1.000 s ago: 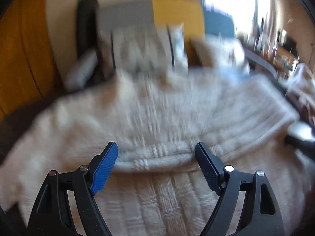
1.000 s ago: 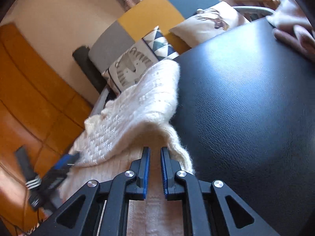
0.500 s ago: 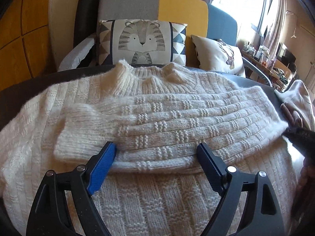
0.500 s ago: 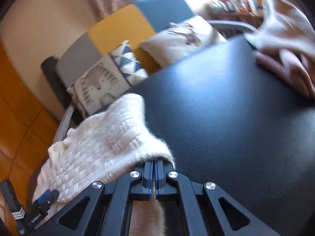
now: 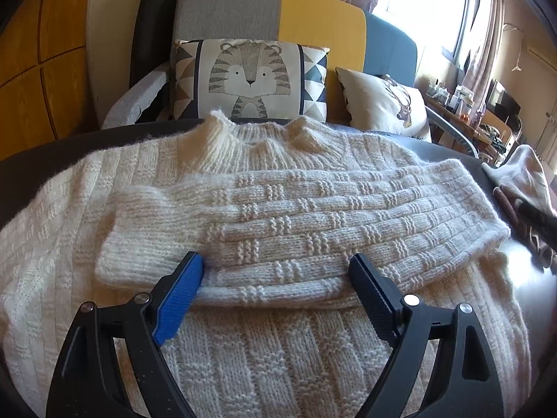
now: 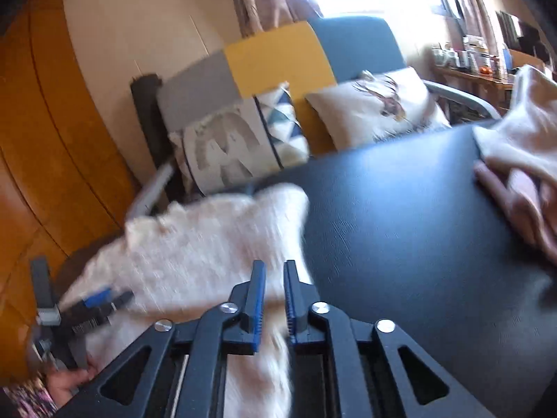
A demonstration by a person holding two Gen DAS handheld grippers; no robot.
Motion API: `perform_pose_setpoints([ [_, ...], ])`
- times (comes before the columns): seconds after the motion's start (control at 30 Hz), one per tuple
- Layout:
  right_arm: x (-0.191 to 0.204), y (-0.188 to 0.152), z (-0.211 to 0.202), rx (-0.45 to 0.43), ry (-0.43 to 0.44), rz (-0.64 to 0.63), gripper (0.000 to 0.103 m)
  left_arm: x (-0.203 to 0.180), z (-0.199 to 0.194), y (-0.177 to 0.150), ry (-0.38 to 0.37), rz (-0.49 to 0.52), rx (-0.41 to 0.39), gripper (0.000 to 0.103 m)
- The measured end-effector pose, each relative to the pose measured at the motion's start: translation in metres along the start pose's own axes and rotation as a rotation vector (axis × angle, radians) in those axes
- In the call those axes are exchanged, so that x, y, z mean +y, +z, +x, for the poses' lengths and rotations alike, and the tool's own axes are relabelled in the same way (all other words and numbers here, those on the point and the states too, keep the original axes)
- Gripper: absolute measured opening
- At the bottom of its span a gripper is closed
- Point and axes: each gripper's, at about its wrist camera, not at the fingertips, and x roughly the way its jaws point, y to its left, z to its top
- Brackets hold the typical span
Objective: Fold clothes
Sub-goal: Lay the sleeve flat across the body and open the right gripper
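A cream knitted sweater (image 5: 278, 348) lies flat on the black table (image 5: 34, 163), collar at the far side. One sleeve (image 5: 313, 216) is folded across its chest. My left gripper (image 5: 275, 261) hovers over the sleeve's near edge, open wide, its fingers apart from the knit. In the right wrist view the sweater (image 6: 209, 244) is blurred at the left. My right gripper (image 6: 275, 268) is above the sweater's right edge. Its jaws are opening with a narrow gap, and the pads do not press on the knit. The left gripper (image 6: 94, 303) shows at lower left.
A pile of pale and pink clothes (image 6: 522, 132) sits at the table's far right corner (image 5: 522, 177). Bare black tabletop (image 6: 400, 226) lies between it and the sweater. Behind the table stands a sofa with a tiger cushion (image 5: 250, 76) and a deer cushion (image 5: 386, 104).
My right gripper was shut on the sweater's right edge half a second ago; now its jaws have parted and it has lifted. The left gripper has stayed open over the folded sleeve.
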Motion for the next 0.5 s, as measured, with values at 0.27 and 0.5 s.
perform_pose_setpoints([
  [0.27, 0.019, 0.037, 0.109, 0.14, -0.094, -0.1, 0.015, 0.002, 0.001, -0.001, -0.009, -0.008, -0.003, 0.088],
  [0.5, 0.01, 0.038, 0.125, 0.148, -0.173, -0.113, 0.01, 0.003, 0.001, -0.003, -0.02, -0.017, -0.013, 0.088],
])
